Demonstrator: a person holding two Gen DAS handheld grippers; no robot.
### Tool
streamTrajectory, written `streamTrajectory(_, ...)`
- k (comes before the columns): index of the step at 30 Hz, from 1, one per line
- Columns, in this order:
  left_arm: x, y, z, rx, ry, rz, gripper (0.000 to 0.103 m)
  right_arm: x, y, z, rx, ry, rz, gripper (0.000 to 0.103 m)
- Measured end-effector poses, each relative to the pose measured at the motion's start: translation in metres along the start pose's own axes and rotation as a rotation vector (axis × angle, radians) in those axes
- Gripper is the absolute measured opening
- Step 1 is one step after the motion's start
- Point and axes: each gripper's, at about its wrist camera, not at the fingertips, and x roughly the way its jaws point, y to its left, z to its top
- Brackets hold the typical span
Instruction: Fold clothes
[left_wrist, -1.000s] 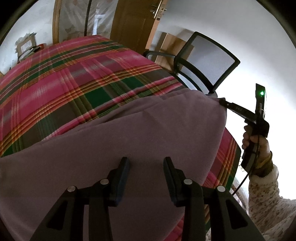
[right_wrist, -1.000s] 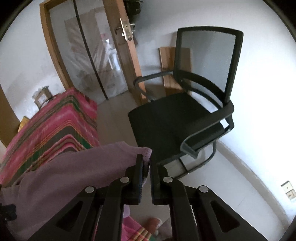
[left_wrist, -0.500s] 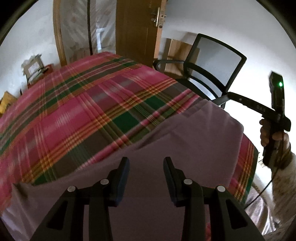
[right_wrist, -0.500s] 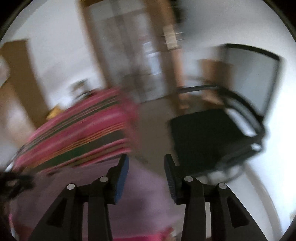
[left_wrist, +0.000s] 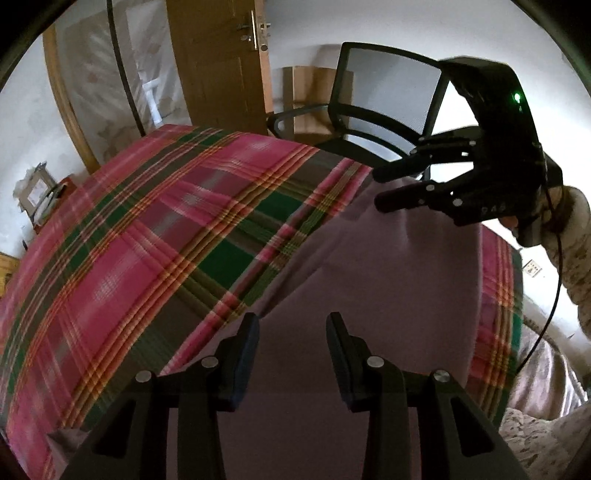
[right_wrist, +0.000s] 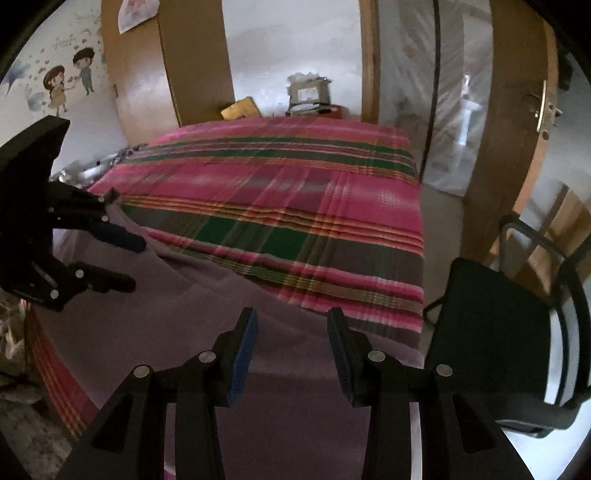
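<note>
A mauve garment (left_wrist: 388, 288) lies spread on the near part of a bed covered by a pink and green plaid bedspread (left_wrist: 166, 229). My left gripper (left_wrist: 291, 325) hovers open over the garment's near side, with nothing between its fingers. My right gripper (left_wrist: 376, 188) is open too, just above the garment's far edge, held by a hand in a patterned sleeve (left_wrist: 569, 251). In the right wrist view, the right gripper (right_wrist: 291, 321) stands open over the garment (right_wrist: 166, 325), and the left gripper (right_wrist: 137, 265) is open at the left, over the cloth.
A black mesh office chair (left_wrist: 388, 85) stands close to the bed's corner, also in the right wrist view (right_wrist: 491, 314). A wooden door (right_wrist: 517, 129) is behind it. Small items, among them a framed box (right_wrist: 308, 92), sit beyond the bed's far end. The bedspread (right_wrist: 295, 206) beyond the garment is bare.
The right gripper let go of the garment's corner, opened, and swung from beside the chair to over the bed. The garment has settled flat. The left gripper rolled in place.
</note>
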Motion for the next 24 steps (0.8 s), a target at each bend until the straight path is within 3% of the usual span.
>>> streamTrajectory(8,0.001,-0.002,0.003,0.02,-0.019,-0.076,0.038,0.007,0.006,0.001,-0.103,0.098,0.062,0.041)
streamTrajectory(16,0.013,-0.001,0.009,0.049,0.015,-0.116,0.038,0.02,0.01,0.006,-0.191,0.189,0.078,0.041)
streamTrajectory(24,0.024,-0.007,0.005,0.095,0.05,-0.106,0.038,0.023,0.01,0.011,-0.21,0.2,0.086,0.041)
